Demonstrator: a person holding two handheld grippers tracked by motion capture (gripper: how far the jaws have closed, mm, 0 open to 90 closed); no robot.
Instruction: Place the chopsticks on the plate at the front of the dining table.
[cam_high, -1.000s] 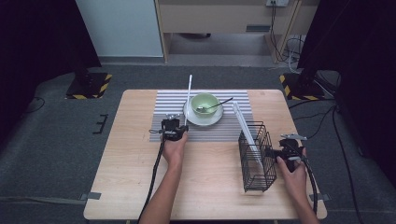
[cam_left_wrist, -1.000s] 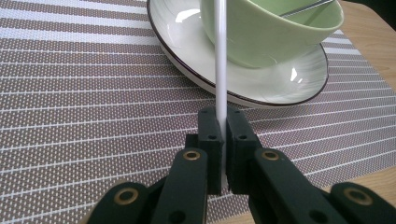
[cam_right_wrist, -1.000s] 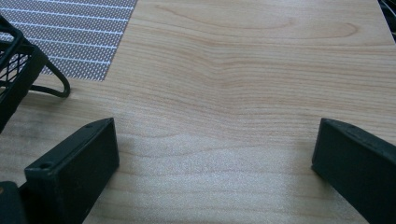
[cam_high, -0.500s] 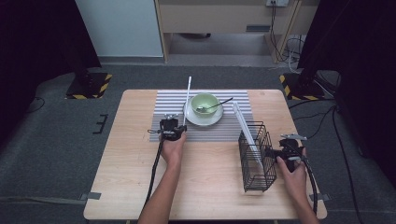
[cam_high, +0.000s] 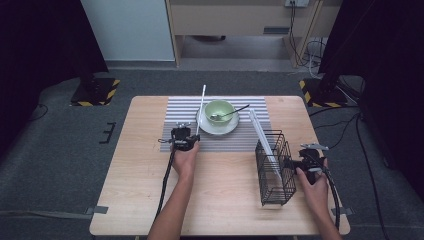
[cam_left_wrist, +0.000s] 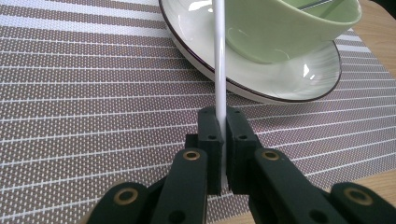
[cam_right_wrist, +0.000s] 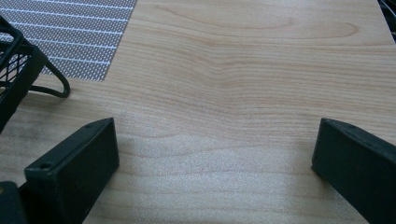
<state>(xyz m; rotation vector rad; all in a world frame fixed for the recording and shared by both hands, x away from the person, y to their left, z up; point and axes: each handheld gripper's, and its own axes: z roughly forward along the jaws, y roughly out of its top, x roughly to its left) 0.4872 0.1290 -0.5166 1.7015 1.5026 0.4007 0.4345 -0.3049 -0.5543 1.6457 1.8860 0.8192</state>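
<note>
While the person's forearms come in from the near edge of the wooden table (cam_high: 150, 165), the right gripper (cam_high: 306, 161) is nearest to that edge, low over the bare wood at the right side. Its jaws stand wide apart in the right gripper view and hold nothing. Just beside it, on its left, stands a black wire rack (cam_high: 274, 170), upright, with a white plate (cam_high: 264, 142) standing tilted inside it. In the right gripper view one corner of the rack (cam_right_wrist: 18, 70) shows at the left edge, and its foot rests on the wood.

Further from the person, the left gripper (cam_high: 184, 138) rests at the near edge of a striped placemat (cam_high: 175, 120). Its jaws are closed on a thin white stick (cam_left_wrist: 219, 70), clamping the near end of it. From there the stick (cam_high: 200, 112) runs away from the person across the mat and passes over the left rim of a white saucer (cam_left_wrist: 261, 84). On this saucer sits a green bowl (cam_high: 219, 110), and a spoon (cam_high: 235, 111) lies in the bowl with its handle pointing to the right.
</note>
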